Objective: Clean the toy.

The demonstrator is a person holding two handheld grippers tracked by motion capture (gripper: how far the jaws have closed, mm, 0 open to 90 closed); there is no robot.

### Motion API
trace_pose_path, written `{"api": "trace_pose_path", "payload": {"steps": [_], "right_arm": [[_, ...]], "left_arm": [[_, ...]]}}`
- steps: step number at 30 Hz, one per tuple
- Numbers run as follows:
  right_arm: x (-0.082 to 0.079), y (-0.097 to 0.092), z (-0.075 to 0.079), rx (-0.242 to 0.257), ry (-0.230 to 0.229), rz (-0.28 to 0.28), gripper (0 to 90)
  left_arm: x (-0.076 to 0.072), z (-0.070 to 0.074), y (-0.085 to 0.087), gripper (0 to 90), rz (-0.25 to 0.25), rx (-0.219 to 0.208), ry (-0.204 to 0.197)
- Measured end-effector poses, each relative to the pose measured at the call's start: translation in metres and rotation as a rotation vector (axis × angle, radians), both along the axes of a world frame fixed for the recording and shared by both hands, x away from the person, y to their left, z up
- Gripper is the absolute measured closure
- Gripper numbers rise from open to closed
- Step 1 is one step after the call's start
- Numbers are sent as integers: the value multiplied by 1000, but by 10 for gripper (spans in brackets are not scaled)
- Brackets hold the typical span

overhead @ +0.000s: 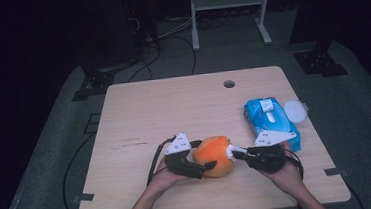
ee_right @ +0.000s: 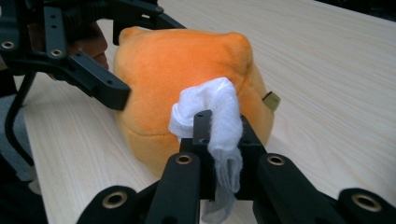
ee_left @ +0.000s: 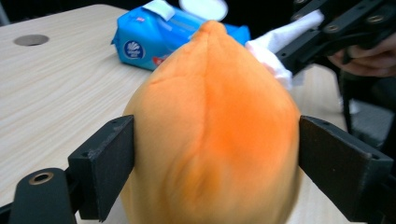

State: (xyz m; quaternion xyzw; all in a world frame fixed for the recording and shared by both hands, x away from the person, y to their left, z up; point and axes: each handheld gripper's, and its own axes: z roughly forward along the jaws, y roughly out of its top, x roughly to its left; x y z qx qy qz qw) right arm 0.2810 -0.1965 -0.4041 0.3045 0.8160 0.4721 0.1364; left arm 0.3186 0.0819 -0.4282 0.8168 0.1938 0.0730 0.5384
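Observation:
An orange plush toy (overhead: pixel 215 155) rests on the wooden table (overhead: pixel 174 110) near its front edge. My left gripper (overhead: pixel 203 157) reaches in from the left with its jaws on either side of the toy (ee_left: pixel 215 130), and both pads touch its sides. From the right, my right gripper (overhead: pixel 237 153) is shut on a crumpled white wipe (ee_right: pixel 215 107). The wipe (ee_left: pixel 275 51) is pressed against the toy's (ee_right: pixel 177 60) right side. In the right gripper view, one left-gripper finger (ee_right: pixel 100 86) lies against the toy's far side.
A blue pack of wet wipes (overhead: pixel 270 120) lies at the table's right edge with its flap up. A round white lid (overhead: pixel 294 111) sits beside it. A cable hole (overhead: pixel 229 84) is at the back of the tabletop. A white frame stands on the floor beyond.

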Motion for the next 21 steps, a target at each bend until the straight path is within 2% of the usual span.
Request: {"api": "trace_pose_path", "payload": {"steps": [2,3,6,7,15,17,21], "right_arm": [[-1,5,-1,-19,-17,-6,823],[2,4,-2,5,1,-6,822],[4,3,-3,13,9,-9,822],[5,3,-5,9,9,-10,822],[8,3,-14,-8,34,-13,822],[9,3,-14,-12,37,-18,822],[5,5,-10,-19,17,-26,822]], "left_arm": [[2,-2,4,198,7,-9,14],[4,-1,7,228,14,-9,17],[4,-2,9,258,11,2,9],[5,-2,11,261,11,8,4],[9,-4,15,253,12,-22,53],[8,-3,14,255,15,-17,43],[8,-5,14,256,38,-31,54]]}}
